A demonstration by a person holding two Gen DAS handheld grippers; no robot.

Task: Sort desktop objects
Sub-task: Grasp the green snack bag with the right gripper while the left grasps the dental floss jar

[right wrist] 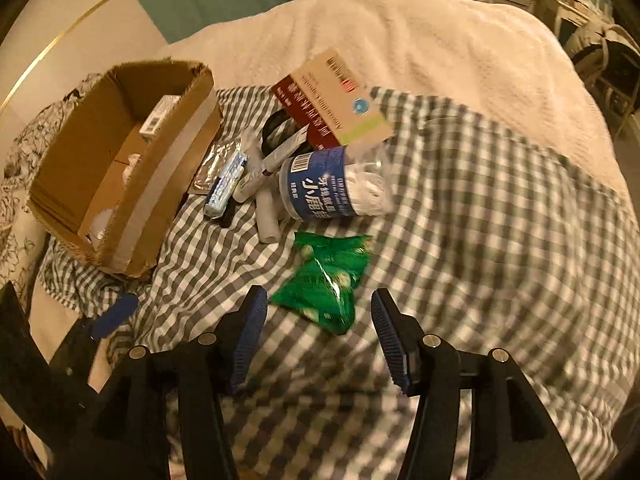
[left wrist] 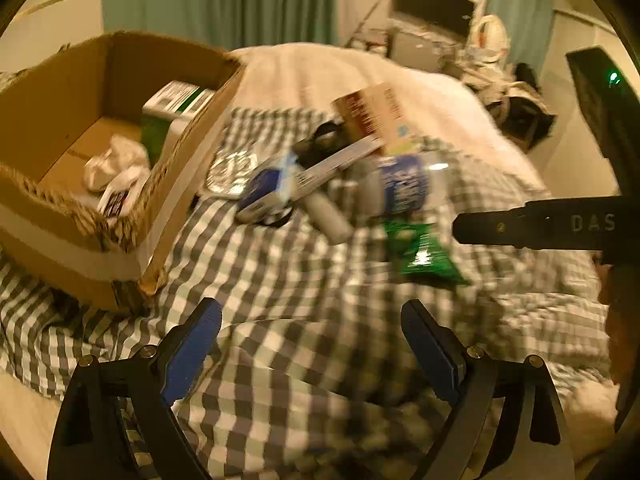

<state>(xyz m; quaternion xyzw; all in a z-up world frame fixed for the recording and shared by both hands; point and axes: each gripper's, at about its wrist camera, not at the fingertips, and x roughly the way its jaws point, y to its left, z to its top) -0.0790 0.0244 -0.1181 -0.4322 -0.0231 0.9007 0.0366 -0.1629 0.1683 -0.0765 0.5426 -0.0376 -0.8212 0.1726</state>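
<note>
A pile of small objects lies on a checked cloth [right wrist: 460,208]: a green snack packet [right wrist: 326,280], a clear jar with a blue label [right wrist: 332,186], a red and tan box [right wrist: 332,98], a white tube [right wrist: 267,216], and a blue and white pack [right wrist: 226,186]. My right gripper [right wrist: 318,320] is open and empty, just short of the green packet. My left gripper [left wrist: 310,334] is open and empty above bare cloth, nearer than the pile. The green packet [left wrist: 420,252] and the jar [left wrist: 404,188] also show in the left wrist view.
An open cardboard box [left wrist: 120,208] stands left of the pile, holding a green and white carton [left wrist: 172,108] and crumpled white wrapping [left wrist: 116,172]. A cream blanket [right wrist: 400,40] covers the bed behind. The right gripper's body [left wrist: 560,222] shows at the right edge.
</note>
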